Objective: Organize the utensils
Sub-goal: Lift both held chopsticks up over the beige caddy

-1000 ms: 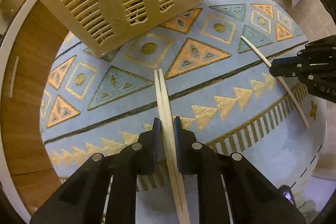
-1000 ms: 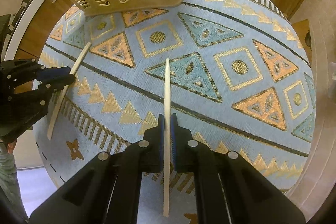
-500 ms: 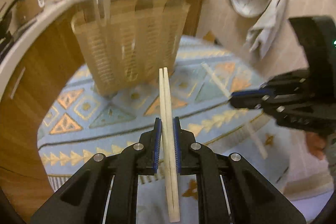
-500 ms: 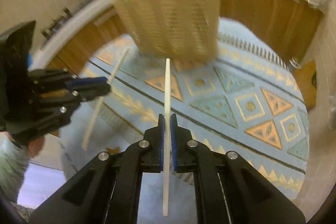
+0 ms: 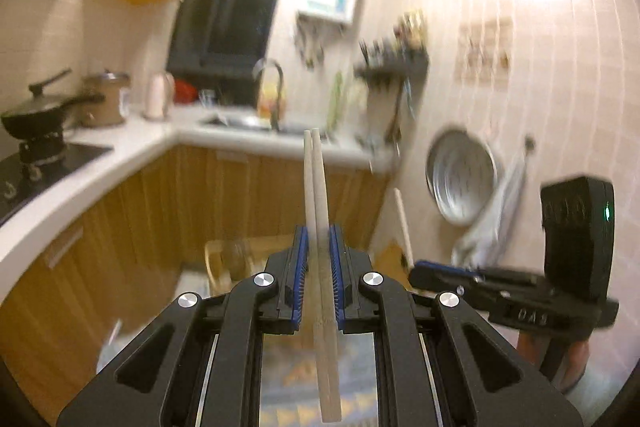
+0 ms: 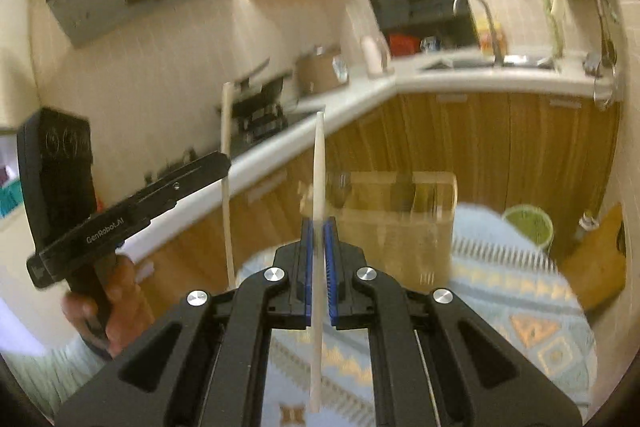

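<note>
Both grippers have swung up from the patterned rug since a second ago, so the cameras now look across the kitchen instead of down at the floor. The left gripper [image 5: 318, 263] is clamped on a pair of chopsticks [image 5: 316, 179] lying side by side, tips pointing toward the sink counter [image 5: 248, 135]. The right gripper [image 6: 319, 259] pinches a single chopstick [image 6: 318, 167] the same way, upright and forward. A pale slatted basket [image 6: 400, 223] sits on the rug [image 6: 512, 291] ahead, blurred, so its openings are hard to make out. Judging from this, the sticks are being carried toward it. The risk: the left pair is held only by side pressure, and a quick tilt could let one slide past the other and drop out, or a long tip could catch the basket rim.
</note>
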